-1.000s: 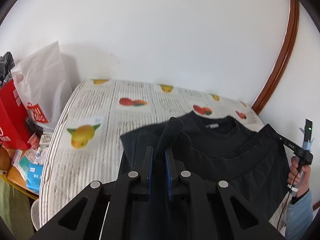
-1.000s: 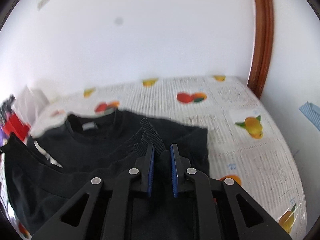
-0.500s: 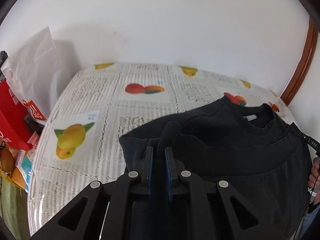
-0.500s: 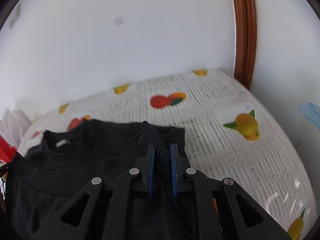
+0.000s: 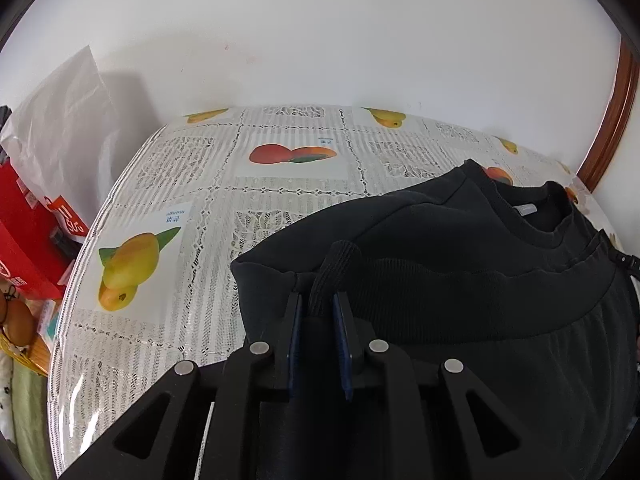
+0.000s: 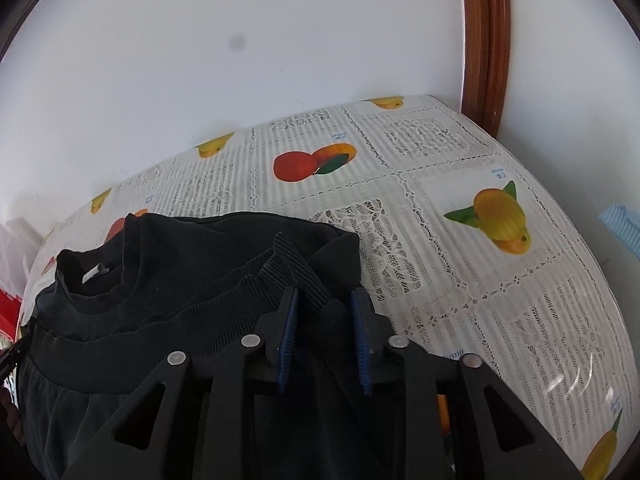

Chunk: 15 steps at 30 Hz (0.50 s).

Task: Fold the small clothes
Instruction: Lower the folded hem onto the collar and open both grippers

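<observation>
1. Left gripper (image 5: 318, 312) clamped on ribbed hem (image 5: 334, 268) of the black sweatshirt (image 5: 460, 240).
2. Right gripper (image 6: 324, 312): jaws wider, hem (image 6: 296, 268) between; grip unclear.
3. Collar (image 5: 524, 216) at 1 o'clock of left; hem runs gripper to gripper on the tablecloth (image 5: 200, 208).

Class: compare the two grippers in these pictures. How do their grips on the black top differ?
The left gripper is pinched tight on the ribbed hem of the black top; the right gripper has its jaws wider apart, with the hem loose between them. Both hold the hem folded up toward the collar.
</observation>
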Motion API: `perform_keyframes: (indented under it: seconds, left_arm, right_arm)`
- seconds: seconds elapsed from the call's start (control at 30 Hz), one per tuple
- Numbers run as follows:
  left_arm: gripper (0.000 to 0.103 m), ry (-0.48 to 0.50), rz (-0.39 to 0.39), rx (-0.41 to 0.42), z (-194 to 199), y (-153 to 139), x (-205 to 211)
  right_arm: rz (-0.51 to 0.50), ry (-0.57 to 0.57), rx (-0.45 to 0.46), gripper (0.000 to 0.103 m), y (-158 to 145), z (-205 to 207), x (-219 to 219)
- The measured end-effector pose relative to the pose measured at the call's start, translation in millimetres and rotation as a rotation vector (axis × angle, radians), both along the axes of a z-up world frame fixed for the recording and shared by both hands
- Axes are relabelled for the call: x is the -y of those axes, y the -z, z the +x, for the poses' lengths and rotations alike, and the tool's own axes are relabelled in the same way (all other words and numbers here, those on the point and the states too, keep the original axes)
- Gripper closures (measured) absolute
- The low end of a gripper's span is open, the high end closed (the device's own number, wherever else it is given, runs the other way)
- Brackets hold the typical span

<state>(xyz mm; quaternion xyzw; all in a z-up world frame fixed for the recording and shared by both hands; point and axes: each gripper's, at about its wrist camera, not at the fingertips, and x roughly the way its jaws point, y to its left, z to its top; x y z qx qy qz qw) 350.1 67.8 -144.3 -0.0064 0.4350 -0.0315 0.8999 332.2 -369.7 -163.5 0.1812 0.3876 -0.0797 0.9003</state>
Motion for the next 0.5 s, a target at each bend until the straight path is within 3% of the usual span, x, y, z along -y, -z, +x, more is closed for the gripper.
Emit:
perform_keyframes:
  seconds: [0.27,0.47,0.5]
  left_arm:
    - [0.083,-0.005,0.001,-0.006,-10,-2,-3]
    - [0.069,0.019,-0.004,-0.025,-35,-7,-6]
    - [0.062,0.021,0.019,-0.030,-42,-8,-5]
  right_arm:
    - [-0.015,0.009,-0.016,0.063,1,0,-1]
    - [0.070,0.012,-0.006,0.055,4,-3,11]
    - [0.059,0.014,-0.007,0.055,2,-4,10]
